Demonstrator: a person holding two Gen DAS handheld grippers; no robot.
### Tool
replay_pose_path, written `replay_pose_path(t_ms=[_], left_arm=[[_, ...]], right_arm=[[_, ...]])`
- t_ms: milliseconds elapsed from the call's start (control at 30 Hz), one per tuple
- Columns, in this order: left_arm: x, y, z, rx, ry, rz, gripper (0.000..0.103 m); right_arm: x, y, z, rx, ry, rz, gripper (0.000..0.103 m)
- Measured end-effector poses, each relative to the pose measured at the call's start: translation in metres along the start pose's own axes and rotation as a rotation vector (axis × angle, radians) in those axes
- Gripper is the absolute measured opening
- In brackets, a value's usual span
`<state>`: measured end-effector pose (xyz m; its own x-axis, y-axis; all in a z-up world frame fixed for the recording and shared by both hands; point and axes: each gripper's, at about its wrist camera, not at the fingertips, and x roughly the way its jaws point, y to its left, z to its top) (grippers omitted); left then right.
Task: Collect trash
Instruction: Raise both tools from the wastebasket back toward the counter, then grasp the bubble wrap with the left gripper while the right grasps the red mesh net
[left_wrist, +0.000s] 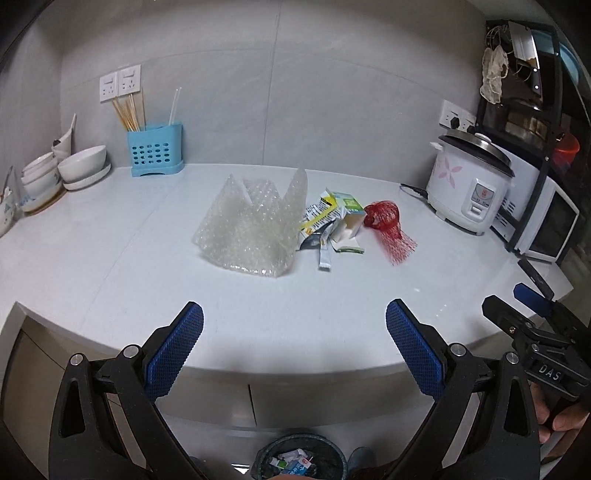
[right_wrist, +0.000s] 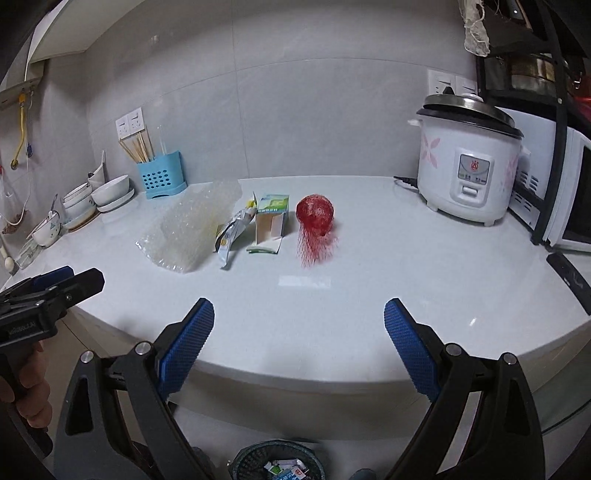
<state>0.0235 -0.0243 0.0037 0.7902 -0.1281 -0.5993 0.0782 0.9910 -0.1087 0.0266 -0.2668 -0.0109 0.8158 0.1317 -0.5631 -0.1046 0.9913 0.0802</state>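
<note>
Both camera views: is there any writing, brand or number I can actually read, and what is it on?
"DAS": on the body of the right gripper, seen from the left wrist.
Too small or blurred to read: print on the small carton, the foil wrapper, the rice cooker panel, the left gripper label and the packets in the trash bin.

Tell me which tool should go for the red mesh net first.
Right, probably. The red mesh net lies nearly straight ahead of the open right tool, at the right end of the trash row. For the open left tool, the net sits off to the right, with the bubble wrap straight ahead.
</note>
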Motion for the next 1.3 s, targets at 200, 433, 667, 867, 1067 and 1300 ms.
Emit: replay_pose_path(t_ms=[200, 433, 667, 867, 1067, 1300], left_arm=[[0.048, -0.004, 0.040, -0.014, 0.039, 0.022, 0.097], [0.110, 0.001, 0.062, -0.039, 0.108, 0.032, 0.097], [0.158, 0.016, 0.075, -0.070, 0.145, 0.071, 0.097], [0.187, 0.014, 0.078, -0.069, 0.180, 0.059, 0.097], [0.205, 0.014, 0.083, -0.088, 0.199, 0.074, 0.097], [0.216, 0.012, 0.082, -0.086, 0.240, 0.085, 0.080]], right_arm=[[0.043, -0.007, 0.041, 0.004, 0.049, -0.005, 0.090], [0.104, -0.022, 0.076, 0.057, 0.096, -0.003, 0.090], [0.170, -0.028, 0.093, 0.079, 0.147, -0.003, 0.090], [0.215, -0.034, 0.101, 0.106, 0.190, -0.021, 0.090], [0.237, -0.040, 0.106, 0.140, 0.204, -0.012, 0.089], [0.258, -0.023, 0.106, 0.111, 0.250, -0.034, 0.072]])
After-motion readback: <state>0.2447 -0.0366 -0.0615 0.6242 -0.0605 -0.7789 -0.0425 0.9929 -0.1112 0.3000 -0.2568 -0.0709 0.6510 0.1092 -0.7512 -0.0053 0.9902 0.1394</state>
